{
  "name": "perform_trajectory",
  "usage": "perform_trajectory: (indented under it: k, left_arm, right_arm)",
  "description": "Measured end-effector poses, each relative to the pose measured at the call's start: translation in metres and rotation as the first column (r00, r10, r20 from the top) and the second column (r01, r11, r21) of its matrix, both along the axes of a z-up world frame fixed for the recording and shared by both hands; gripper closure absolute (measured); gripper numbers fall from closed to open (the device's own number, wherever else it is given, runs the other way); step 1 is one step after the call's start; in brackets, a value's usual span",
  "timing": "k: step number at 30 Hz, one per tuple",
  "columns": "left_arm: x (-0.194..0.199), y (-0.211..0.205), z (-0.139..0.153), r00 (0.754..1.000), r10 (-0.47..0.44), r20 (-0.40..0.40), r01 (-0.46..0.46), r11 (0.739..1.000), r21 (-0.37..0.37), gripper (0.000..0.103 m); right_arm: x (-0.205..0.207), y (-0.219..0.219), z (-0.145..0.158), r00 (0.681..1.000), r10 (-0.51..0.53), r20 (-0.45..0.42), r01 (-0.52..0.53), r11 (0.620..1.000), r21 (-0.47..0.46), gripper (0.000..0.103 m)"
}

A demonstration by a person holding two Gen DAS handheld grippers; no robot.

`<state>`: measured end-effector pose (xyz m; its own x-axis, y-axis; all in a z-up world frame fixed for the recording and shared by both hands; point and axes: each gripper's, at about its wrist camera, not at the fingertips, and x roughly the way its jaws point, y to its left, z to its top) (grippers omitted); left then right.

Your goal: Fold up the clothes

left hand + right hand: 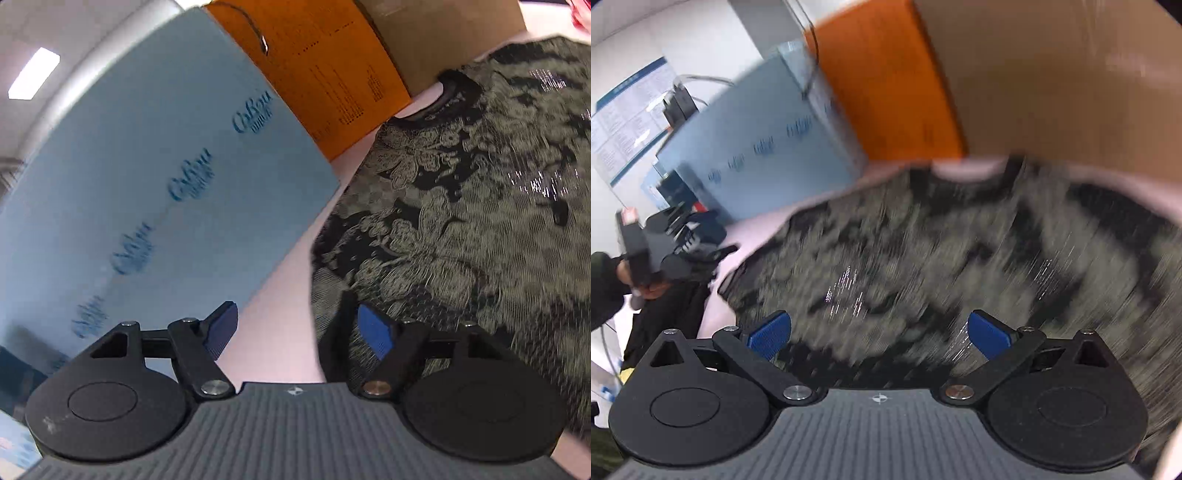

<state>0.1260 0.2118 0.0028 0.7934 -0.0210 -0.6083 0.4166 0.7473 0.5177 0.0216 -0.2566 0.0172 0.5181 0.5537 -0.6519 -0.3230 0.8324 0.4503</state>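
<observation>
A dark shirt with a grey-green floral print (461, 206) lies spread on a pale pink table (266, 332), its black collar toward the boxes. My left gripper (299, 328) is open at the shirt's left edge, its right fingertip (375, 332) over the cloth and its left one over bare table. In the right wrist view the shirt (923, 251) is blurred by motion. My right gripper (879, 336) is open and empty just above the shirt. The left gripper also shows in the right wrist view (701, 254), held in a hand at the left.
A blue box with printed lettering (155, 177), an orange box (332, 70) and a brown cardboard box (443, 37) stand along the table's far edge, close to the shirt's collar. A wall poster (631, 107) hangs at the left.
</observation>
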Motion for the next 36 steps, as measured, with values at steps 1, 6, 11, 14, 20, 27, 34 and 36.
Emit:
perform_trajectory:
  k: [1, 6, 11, 14, 20, 27, 34, 36]
  left_arm:
    - [0.007, -0.001, -0.007, 1.0, 0.005, -0.021, -0.005, 1.0, -0.014, 0.034]
    - [0.032, 0.004, -0.028, 0.992, 0.027, -0.12, -0.033, 0.998, -0.053, 0.087]
    - [0.054, 0.031, -0.026, 0.974, 0.205, -0.098, -0.217, 0.968, -0.126, 0.098]
    - [0.07, 0.054, -0.024, 0.92, 0.378, -0.101, -0.39, 0.908, -0.155, 0.095]
    - [0.064, 0.068, -0.023, 0.863, 0.496, -0.099, -0.505, 0.855, -0.117, 0.062]
    - [0.038, 0.05, -0.01, 0.838, 0.524, -0.155, -0.544, 0.825, -0.151, 0.047]
    - [0.021, 0.028, -0.006, 0.829, 0.52, -0.205, -0.553, 0.818, -0.161, 0.035]
    - [0.019, 0.023, -0.01, 0.831, 0.515, -0.21, -0.547, 0.825, -0.14, 0.034]
  right_arm:
    - [-0.002, 0.006, -0.012, 1.0, -0.007, -0.023, 0.007, 1.0, 0.011, 0.0]
    - [-0.019, 0.029, -0.048, 0.993, -0.092, -0.078, 0.091, 0.996, -0.007, 0.0]
    - [-0.025, 0.031, -0.049, 0.989, -0.132, -0.071, 0.132, 0.991, 0.007, 0.0]
    - [-0.024, 0.027, -0.048, 0.985, -0.145, -0.089, 0.148, 0.989, 0.026, 0.0]
    - [-0.024, 0.024, -0.05, 0.984, -0.153, -0.095, 0.157, 0.987, 0.03, 0.0]
    - [-0.023, 0.025, -0.049, 0.985, -0.152, -0.087, 0.154, 0.988, 0.027, 0.0]
    - [-0.034, 0.017, -0.027, 0.985, -0.172, -0.016, 0.172, 0.984, 0.032, 0.0]
    - [-0.039, 0.013, -0.025, 0.984, -0.179, -0.018, 0.179, 0.983, 0.023, 0.0]
